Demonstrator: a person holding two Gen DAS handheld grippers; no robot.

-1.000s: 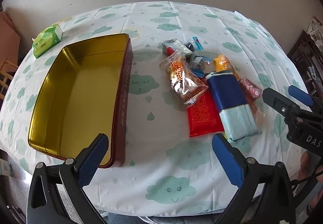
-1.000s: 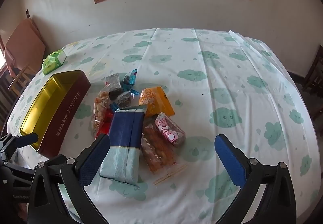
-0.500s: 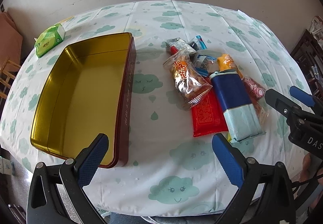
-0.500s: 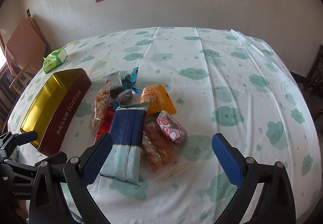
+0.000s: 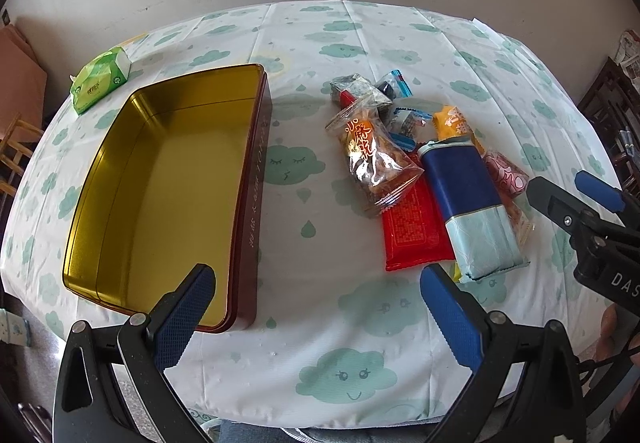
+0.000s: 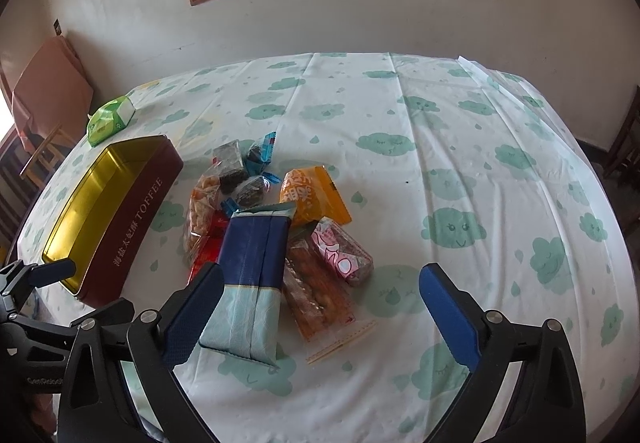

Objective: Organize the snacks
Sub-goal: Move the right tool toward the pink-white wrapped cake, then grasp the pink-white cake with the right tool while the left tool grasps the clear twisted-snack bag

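Note:
An open toffee tin [image 5: 168, 179] [image 6: 120, 215], gold inside and dark red outside, lies empty on the left of the table. To its right is a heap of snacks: a long blue and pale blue pack [image 5: 468, 203] [image 6: 256, 267], a red packet [image 5: 414, 231], a clear bag of fried snacks [image 5: 372, 159], an orange packet [image 6: 312, 195], a pink packet [image 6: 340, 251] and small sweets [image 6: 240, 171]. My left gripper [image 5: 316, 319] hangs open over the table's near edge, between tin and heap. My right gripper [image 6: 320, 319] is open just short of the blue pack.
A green tissue pack [image 5: 100, 83] [image 6: 111, 120] lies at the far left of the cloud-print tablecloth [image 6: 460, 171]. A wall with a window stands behind the table. Wooden chairs [image 6: 44, 147] stand off the left side, dark furniture [image 5: 612, 103] off the right.
Both grippers have drifted slightly: the tin and snacks sit a little further right and lower in the left view, and the snack heap sits closer in the right view. Nothing was grasped.

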